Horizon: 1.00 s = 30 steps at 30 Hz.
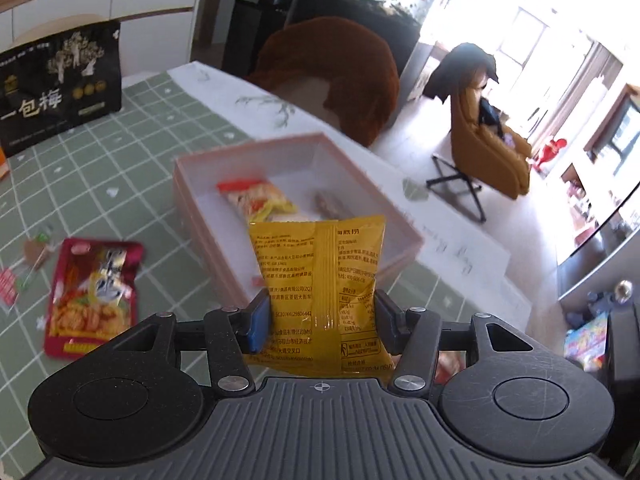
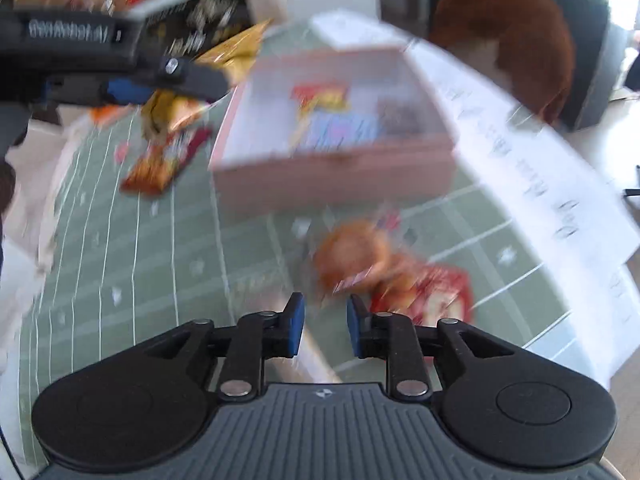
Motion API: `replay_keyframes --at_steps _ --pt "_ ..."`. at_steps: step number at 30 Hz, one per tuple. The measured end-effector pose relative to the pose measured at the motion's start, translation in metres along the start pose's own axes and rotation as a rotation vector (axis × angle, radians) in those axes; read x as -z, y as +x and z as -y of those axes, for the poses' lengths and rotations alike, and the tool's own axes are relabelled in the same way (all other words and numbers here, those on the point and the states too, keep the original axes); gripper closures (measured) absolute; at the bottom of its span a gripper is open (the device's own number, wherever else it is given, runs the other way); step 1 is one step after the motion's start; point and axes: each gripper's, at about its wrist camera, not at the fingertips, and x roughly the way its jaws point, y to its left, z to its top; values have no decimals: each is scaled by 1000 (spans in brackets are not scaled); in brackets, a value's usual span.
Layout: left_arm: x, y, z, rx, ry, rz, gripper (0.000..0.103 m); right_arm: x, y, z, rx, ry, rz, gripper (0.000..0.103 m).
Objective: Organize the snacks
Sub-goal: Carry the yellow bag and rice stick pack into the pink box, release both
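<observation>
Two grippers: left gripper [image 1: 320,320] clenched on a yellow foil snack packet [image 1: 320,292], held before the shallow pink cardboard box [image 1: 208,216]; right gripper [image 2: 325,326] empty, jaws narrowly parted, above round orange wrapped pastry [image 2: 350,254].

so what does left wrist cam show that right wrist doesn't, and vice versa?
Left wrist only: the printed back of the yellow packet clamped in the left gripper, plus the whole black pouch standing behind.

Right wrist only: the right gripper, nothing between its pads, and a round bun snack beside a red packet, both blurred.

Both: the pink box holding snacks, on the green checked cloth.
</observation>
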Motion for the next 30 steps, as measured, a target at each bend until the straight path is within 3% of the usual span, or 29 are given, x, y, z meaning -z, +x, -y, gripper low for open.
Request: replay_keyframes --at_steps 1,2,3,5,14,19,21,22,26,30 --pt "7 2 -1 -18 6 -15 44 2 5 -4 5 -24 -13 77" --pt "15 2 -3 -27 4 -33 44 3 10 -8 1 -53 -21 67" --pt "21 2 -7 -28 -4 -50 44 3 14 -11 -3 -70 -21 52" --pt "29 -1 -12 -35 -24 -68 44 2 22 -17 -18 -76 -22 39" --pt "47 -34 -9 -76 -86 -39 44 10 39 -39 -18 -156 -91 35" --pt "70 -44 -8 -108 -170 -50 44 14 38 -37 -6 -164 -69 39" --pt "82 -44 -10 -109 -203 -68 44 15 34 -36 11 -201 -67 69" --pt "86 -43 -11 -104 -220 -79 44 15 33 -35 11 -217 -76 72" --pt "92 -42 -11 -82 -263 -91 44 12 18 -25 -57 -171 -80 75" --pt "66 -57 -12 -28 -273 15 44 -5 -14 -5 -120 -69 -18 75"
